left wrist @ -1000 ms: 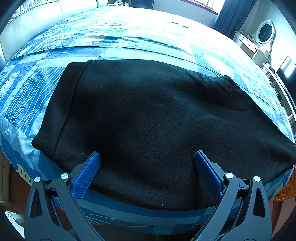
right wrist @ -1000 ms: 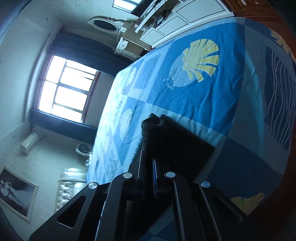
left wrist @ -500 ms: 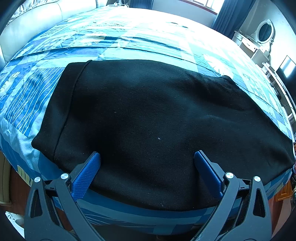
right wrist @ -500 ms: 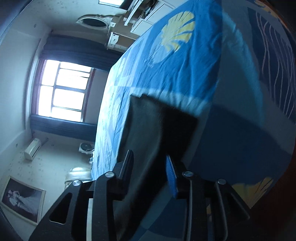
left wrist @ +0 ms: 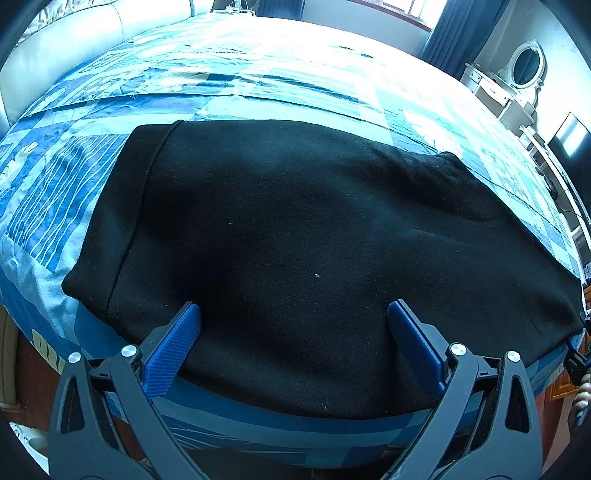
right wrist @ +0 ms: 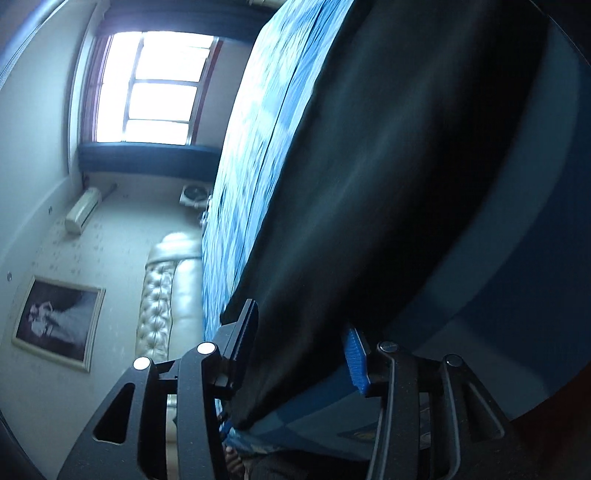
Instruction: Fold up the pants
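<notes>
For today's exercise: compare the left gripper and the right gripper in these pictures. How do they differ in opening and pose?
The left gripper stands wide open over the flat black pants; the right gripper is narrower, its jaws opening, with the pants' edge between them. The left views the bed upright, the right tilted sideways. Both have blue pads.

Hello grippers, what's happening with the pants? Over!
Left gripper open above black fleece pants. Right gripper jaws opening, pants edge between. Pants flat on blue patterned bedspread. Nothing blocking.

A bed (left wrist: 280, 70) covered by a blue patterned quilt (left wrist: 55, 192) is seen beside a pale tufted headboard (right wrist: 162, 295). A white dressing table with an oval mirror (left wrist: 526, 68) is set near dark curtains (left wrist: 454, 33), while a framed picture (right wrist: 57, 325) and an air conditioner (right wrist: 83, 208) are mounted by the bright window (right wrist: 155, 88).
</notes>
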Motion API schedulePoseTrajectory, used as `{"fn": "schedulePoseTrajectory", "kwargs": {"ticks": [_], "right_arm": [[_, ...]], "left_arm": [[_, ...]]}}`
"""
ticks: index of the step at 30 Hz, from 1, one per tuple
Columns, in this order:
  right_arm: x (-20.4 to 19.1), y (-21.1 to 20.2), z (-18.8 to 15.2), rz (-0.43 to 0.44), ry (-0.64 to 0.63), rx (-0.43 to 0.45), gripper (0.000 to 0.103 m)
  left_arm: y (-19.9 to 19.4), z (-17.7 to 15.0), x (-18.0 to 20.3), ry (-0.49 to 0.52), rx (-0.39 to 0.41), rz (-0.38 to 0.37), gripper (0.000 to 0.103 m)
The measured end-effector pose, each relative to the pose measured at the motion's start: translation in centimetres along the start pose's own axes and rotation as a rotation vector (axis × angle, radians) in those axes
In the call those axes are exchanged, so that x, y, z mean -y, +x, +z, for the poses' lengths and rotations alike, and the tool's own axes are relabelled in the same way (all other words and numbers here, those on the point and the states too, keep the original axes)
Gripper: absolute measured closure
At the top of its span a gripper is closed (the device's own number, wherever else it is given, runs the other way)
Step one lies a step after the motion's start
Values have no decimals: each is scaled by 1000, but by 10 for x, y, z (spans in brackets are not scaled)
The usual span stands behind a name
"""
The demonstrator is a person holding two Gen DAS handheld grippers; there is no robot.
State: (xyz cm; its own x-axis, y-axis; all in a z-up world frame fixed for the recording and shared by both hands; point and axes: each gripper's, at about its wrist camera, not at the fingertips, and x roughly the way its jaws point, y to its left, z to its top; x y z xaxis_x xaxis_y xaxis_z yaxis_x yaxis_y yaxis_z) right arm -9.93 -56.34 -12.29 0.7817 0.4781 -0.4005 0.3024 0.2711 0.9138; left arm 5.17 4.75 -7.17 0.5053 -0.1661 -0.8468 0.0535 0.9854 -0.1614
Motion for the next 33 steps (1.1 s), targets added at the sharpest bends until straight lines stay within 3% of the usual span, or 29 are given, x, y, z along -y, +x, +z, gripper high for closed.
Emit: {"fn": "schedulePoseTrajectory", "kwargs": {"ticks": [3,5,7,19,22,24,29,33], "right_arm": [[-9,13,-12,-10,-27,-25,59],[-12,17,-17,-48,-59,-34,84],[-15,16,-12,-77,-59,-41,94],[-3,16,-23,-82,-22,-60,96],[-9,1,-21,-96,-67,-66,89],[-18,-21,-16,-120,-126,-38,77],[-22,-109,31,-120,-160,129,46],[-5,-180,86,-192,-130,306,37]], "left_arm": [[0,0,0,2,3,-2,3],[0,0,-1,3,4,-5,3],[-1,0,-1,5,4,-11,3],[-2,-1,-5,28,11,-42,3],[-3,-2,-5,37,12,-46,3],[-3,-2,-5,44,13,-47,3],[-6,-5,-3,75,25,-52,3],[-14,-7,-3,96,41,-65,3]]}}
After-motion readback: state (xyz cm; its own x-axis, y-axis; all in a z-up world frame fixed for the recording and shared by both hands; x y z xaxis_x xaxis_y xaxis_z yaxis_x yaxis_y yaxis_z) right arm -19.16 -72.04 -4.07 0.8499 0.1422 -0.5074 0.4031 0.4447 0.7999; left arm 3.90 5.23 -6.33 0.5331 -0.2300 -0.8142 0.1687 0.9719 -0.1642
